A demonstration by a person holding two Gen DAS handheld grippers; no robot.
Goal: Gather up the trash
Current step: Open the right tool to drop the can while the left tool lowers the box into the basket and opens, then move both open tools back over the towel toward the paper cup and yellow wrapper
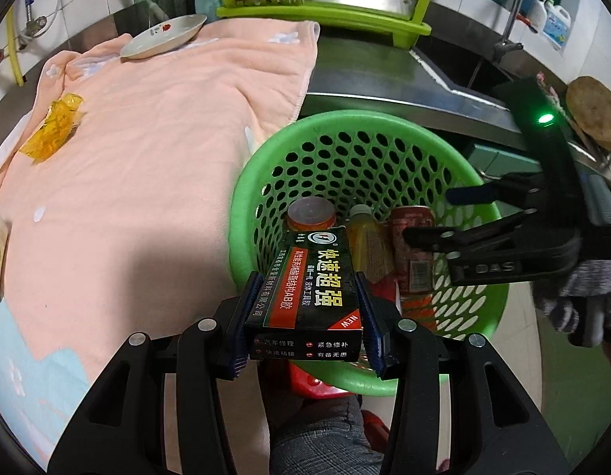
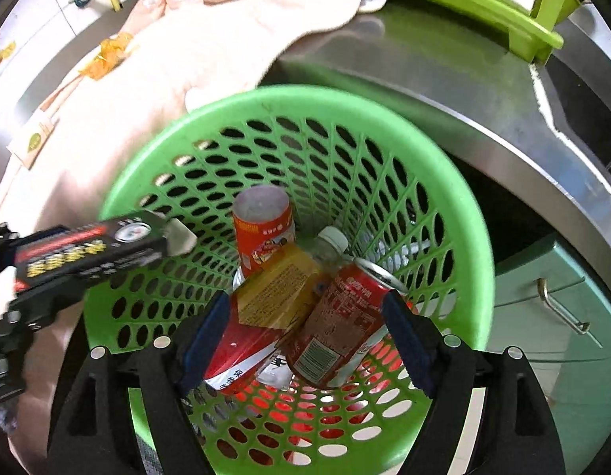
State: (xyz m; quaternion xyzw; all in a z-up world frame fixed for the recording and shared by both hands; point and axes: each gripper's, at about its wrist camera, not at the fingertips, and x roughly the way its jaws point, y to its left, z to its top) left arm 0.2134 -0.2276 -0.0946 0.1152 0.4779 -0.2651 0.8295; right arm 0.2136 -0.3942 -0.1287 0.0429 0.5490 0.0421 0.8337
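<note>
We have the left gripper [image 1: 305, 316] clamped on a glue box [image 1: 311, 281] over the green basket [image 2: 155, 166]. Right gripper [image 2: 305, 336] hangs empty, jaws wide. Binned: red can [image 2: 337, 316], juice bottle [image 2: 281, 289]. Left: yellow wrapper [image 1: 54, 128] on towel [image 1: 166, 138].

Both views are bright and evenly lit, with strong fisheye bending and dark vignetted corners. In the left wrist view a soft grey shadow falls across the peach terry towel [image 1: 155, 166], and the picture is sharp throughout. The right wrist view is overexposed at the left, where the towel washes out to near white, and glare streaks the brushed stainless steel counter [image 2: 444, 91]. The black rectangular glue box [image 2: 87, 249] there is smeared by motion blur.
</note>
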